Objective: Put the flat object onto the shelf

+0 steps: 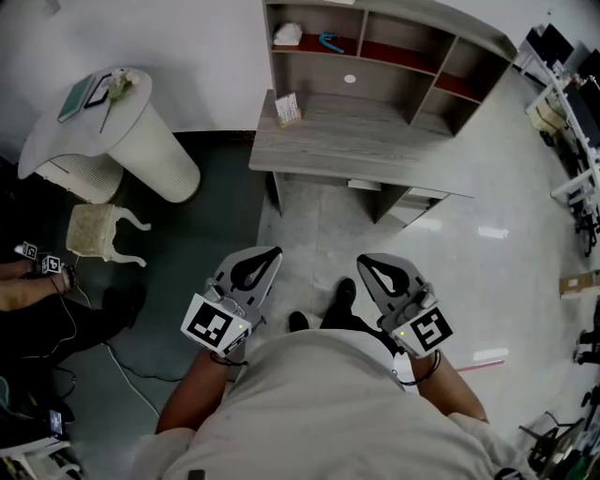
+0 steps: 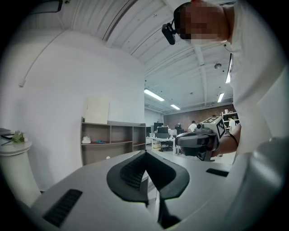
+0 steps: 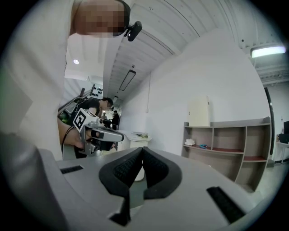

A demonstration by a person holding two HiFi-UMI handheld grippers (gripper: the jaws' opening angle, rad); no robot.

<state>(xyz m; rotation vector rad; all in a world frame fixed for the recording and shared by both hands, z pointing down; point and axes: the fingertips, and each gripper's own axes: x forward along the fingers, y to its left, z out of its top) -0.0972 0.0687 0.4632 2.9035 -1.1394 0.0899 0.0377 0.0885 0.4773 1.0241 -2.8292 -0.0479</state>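
Twin grey two-jaw grippers are held level at waist height by a person in a pale shirt, who stands on a glossy light floor facing a grey wood-grain shelf unit with an attached desk. Left gripper: its own view shows its black ribbed pads pressed together at the tips, with nothing between them. Right gripper: its pads are likewise closed tip to tip, and it too is empty. Each gripper appears in the other's view, side by side and apart, with a marker cube at the rear of each.

A flat cream rectangular panel stands upright on top of the shelf unit at its left end, against the white wall; the right gripper view shows it in the same place. A second flat thing, a teal rectangular pad, lies on the round white ribbed pedestal table to the left of the desk, well away from both grippers. Which of the two the task means cannot be told.

Inside the shelf unit's upper left compartment sit a small white object and a blue curved item. A small patterned box stands on the desk's left corner. A cream stool sits on the dark floor beside the pedestal table.
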